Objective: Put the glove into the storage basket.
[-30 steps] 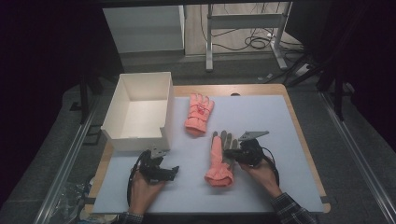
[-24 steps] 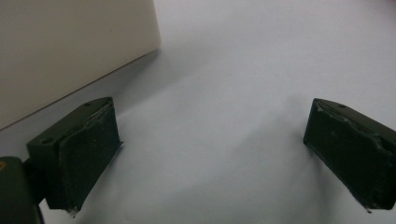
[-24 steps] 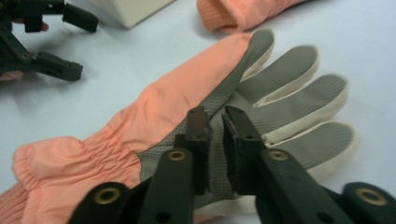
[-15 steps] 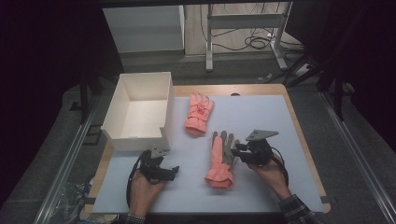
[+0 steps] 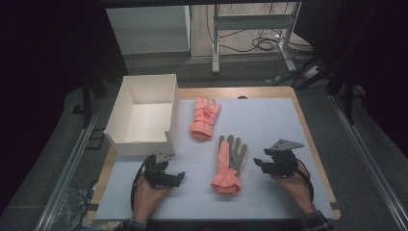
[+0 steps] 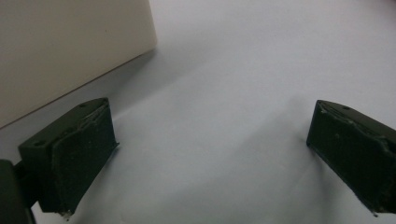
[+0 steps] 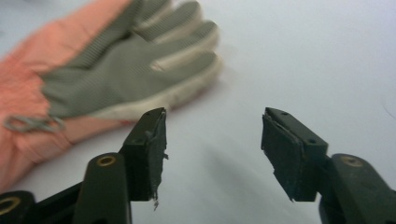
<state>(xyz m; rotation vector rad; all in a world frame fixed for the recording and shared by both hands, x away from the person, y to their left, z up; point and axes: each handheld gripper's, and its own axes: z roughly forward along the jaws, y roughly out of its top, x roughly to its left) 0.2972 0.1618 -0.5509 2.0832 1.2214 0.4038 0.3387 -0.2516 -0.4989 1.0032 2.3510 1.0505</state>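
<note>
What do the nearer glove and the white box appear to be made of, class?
Nearer glove: probably fabric, its grey palm finely ribbed and matte, the cuff soft orange cloth. White box: likely cardboard or thin board, judging by its flat, matte, thin walls.

A white-covered table (image 5: 269, 120) bears a white box (image 5: 144, 115) and two gloves (image 5: 229, 163).

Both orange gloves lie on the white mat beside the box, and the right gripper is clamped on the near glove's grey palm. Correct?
Not quite: the right gripper is open and clear of the near glove, as the right gripper view shows. Both gloves, including the far glove, do lie on the mat beside the box.
</note>
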